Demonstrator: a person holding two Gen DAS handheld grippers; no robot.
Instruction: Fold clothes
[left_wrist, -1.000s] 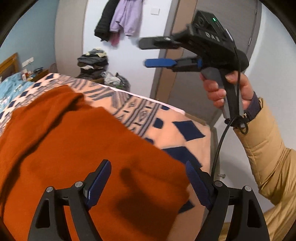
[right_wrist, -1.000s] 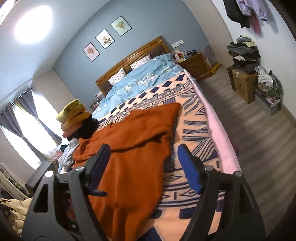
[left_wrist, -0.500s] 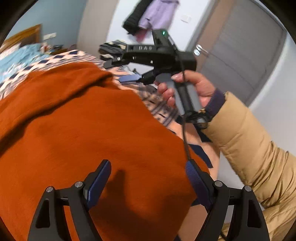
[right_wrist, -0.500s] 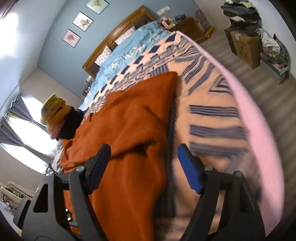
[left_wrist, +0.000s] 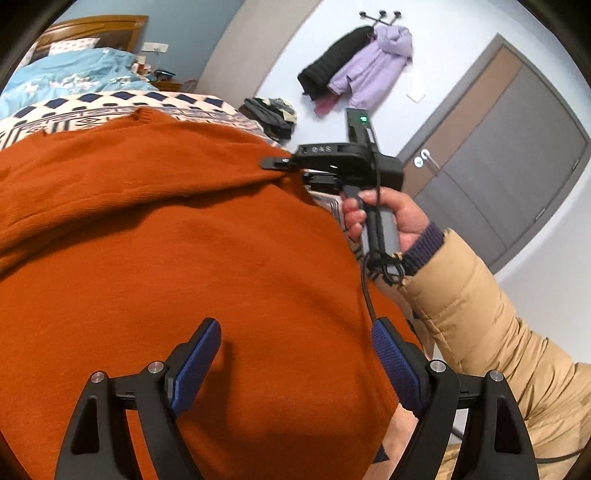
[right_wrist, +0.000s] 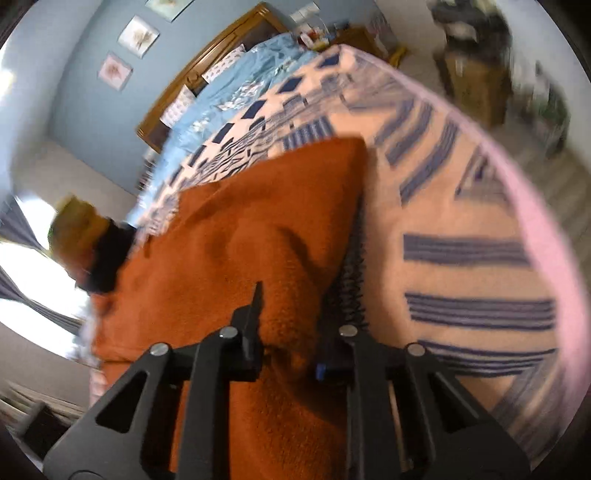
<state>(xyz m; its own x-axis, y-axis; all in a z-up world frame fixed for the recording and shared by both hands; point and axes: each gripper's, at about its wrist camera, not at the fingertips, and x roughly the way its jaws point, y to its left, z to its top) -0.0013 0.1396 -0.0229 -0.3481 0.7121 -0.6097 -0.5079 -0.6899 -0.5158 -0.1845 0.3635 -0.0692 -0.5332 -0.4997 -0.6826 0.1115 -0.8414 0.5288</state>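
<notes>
An orange knit sweater (left_wrist: 177, 240) lies spread on the patterned bed blanket (left_wrist: 92, 107). It also fills the right wrist view (right_wrist: 236, 240). My left gripper (left_wrist: 295, 354) is open just above the sweater's near part, its blue pads apart. My right gripper (right_wrist: 291, 325) has its jaws closed in on the sweater's right edge, with orange cloth bunched between them. In the left wrist view the right gripper (left_wrist: 280, 166) sits at the sweater's far right edge, held by a hand in a tan sleeve.
The blanket (right_wrist: 461, 229) runs to a pink bed edge (right_wrist: 546, 240), with wood floor and a box of clothes (right_wrist: 476, 74) beyond. A blue duvet (left_wrist: 62, 74) and headboard lie at the far end. A grey door (left_wrist: 498, 177) and hung coats (left_wrist: 362, 70) stand behind.
My right gripper came down onto the sweater's right edge and its jaws closed from wide open onto the cloth. My left gripper moved further over the sweater and stayed open.
</notes>
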